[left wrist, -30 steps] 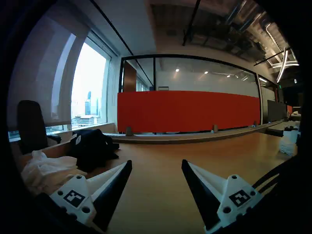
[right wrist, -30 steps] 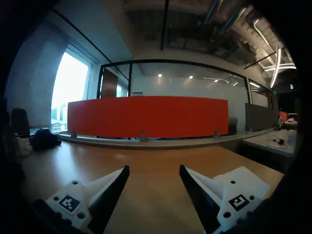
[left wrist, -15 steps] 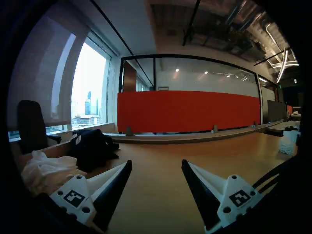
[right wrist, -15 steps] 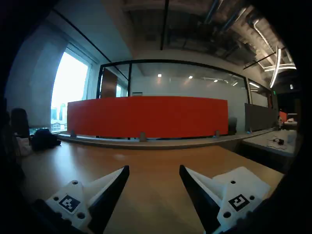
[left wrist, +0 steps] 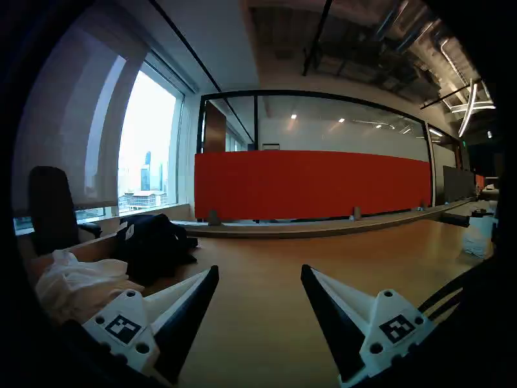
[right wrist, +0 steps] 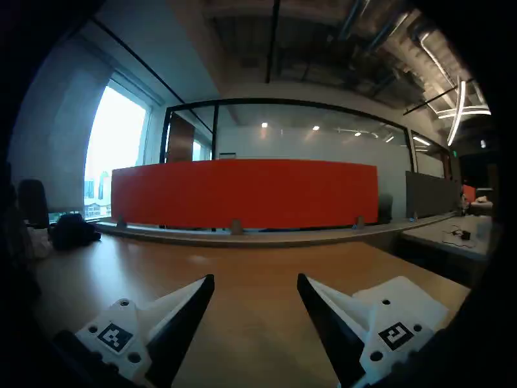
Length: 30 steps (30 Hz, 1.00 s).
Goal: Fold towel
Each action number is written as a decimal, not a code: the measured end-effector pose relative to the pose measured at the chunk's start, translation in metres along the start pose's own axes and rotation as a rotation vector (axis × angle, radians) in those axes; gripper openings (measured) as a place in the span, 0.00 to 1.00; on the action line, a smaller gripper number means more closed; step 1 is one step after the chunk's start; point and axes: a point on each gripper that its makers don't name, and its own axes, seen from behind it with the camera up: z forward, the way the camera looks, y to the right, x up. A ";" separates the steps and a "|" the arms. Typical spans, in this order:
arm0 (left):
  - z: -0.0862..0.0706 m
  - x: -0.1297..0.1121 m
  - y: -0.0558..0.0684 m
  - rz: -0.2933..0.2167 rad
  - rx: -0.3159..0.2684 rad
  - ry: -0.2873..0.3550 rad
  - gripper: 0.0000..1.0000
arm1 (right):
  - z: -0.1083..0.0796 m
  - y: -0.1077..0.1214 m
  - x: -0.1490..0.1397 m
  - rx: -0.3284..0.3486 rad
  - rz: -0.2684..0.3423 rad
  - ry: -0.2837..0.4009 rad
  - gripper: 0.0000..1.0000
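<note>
A crumpled white cloth, perhaps the towel, lies on the wooden table at the left, just beyond my left gripper's left finger. My left gripper hovers low over the table, open, with nothing between its fingers. In the right gripper view, my right gripper is likewise open and empty over the table. A flat white sheet-like thing lies on the table behind its right finger; I cannot tell what it is.
A black bag or garment sits behind the white cloth; it is small at the far left as the black bag. A dark chair stands by the window. A red partition bounds the table's far side. White items sit at far right.
</note>
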 end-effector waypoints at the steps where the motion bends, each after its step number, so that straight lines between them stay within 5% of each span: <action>1: 0.000 0.000 0.000 0.000 0.000 0.000 0.94 | 0.000 0.000 0.000 0.000 0.000 0.000 0.99; 30: -0.001 0.004 -0.001 0.000 0.000 -0.002 0.94 | -0.001 0.000 0.000 0.000 0.000 0.000 0.99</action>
